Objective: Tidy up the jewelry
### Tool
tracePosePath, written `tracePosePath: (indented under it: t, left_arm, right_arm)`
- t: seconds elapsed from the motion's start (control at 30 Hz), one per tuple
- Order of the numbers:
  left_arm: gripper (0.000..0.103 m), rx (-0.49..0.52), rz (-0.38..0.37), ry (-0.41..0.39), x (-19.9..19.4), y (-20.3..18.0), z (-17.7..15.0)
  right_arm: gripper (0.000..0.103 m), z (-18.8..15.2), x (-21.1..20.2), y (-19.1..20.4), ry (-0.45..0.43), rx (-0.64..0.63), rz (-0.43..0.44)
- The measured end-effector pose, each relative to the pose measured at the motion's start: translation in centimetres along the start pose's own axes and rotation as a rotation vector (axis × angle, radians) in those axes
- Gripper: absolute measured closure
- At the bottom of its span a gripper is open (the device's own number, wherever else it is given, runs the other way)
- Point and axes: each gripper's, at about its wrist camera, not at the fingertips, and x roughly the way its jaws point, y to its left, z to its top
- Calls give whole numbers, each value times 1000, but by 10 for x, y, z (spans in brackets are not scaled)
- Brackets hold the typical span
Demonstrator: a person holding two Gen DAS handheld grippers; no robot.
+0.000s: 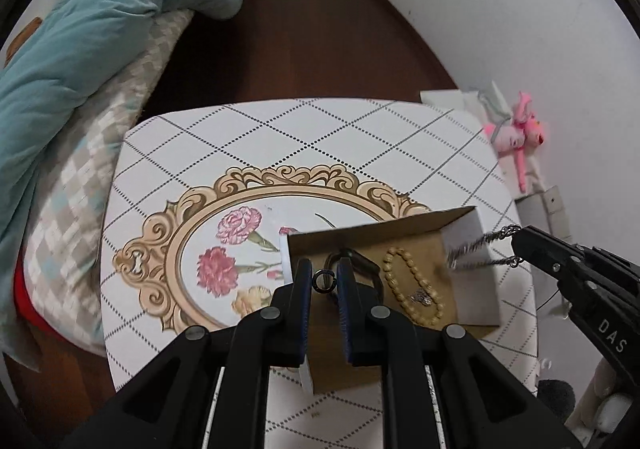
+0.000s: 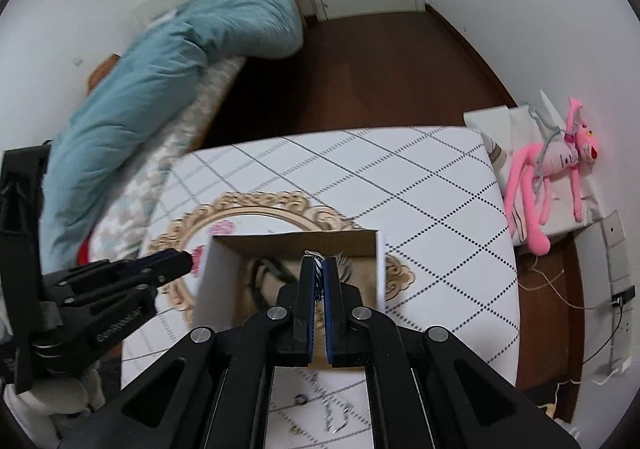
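Left wrist view. My left gripper (image 1: 324,274) is clamped on a small dark metal ring (image 1: 323,281), pinched between the blue pads and held above the near left part of the cardboard box (image 1: 472,281). The box is open-topped, brown inside with white outer walls, and sits on the counter (image 1: 192,145), which carries a diamond-dot pattern and a printed gold oval frame with carnations. Inside the box lie a dark band (image 1: 370,267) and, to its right, a loop of cream beads (image 1: 412,289) with a small glittering piece (image 1: 420,296) on it. My right gripper (image 1: 520,239) reaches in over the box's right wall, closed on a silver chain (image 1: 480,249) that hangs blurred over the box's right side.

Right wrist view. My right gripper (image 2: 319,269) has its jaws together on the twisted silver chain (image 2: 317,269), the links bunched between the pads, above the middle of the box (image 2: 208,273). The dark band (image 2: 268,273) shows on the box floor, left of the chain. My left gripper (image 2: 188,259) sits just left of the box's left wall. More chain (image 2: 332,409) and a small dark piece (image 2: 299,400) lie on the counter (image 2: 440,189) on the near side of the box.
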Motion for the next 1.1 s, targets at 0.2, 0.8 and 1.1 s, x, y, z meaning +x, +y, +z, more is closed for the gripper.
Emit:
tracePosePath:
  t: [0.2, 0.8, 1.1]
  left_arm:
    - [91, -17, 26, 75, 20, 2, 17]
    - [1, -88, 175, -21, 9, 23, -14]
    - [0, -90, 189, -53, -1, 16, -37]
  right_arm:
    - [98, 10, 38, -9, 117, -20, -24]
    - [8, -23, 42, -9, 104, -95, -242]
    - [2, -42, 32, -4, 76, -103, -261]
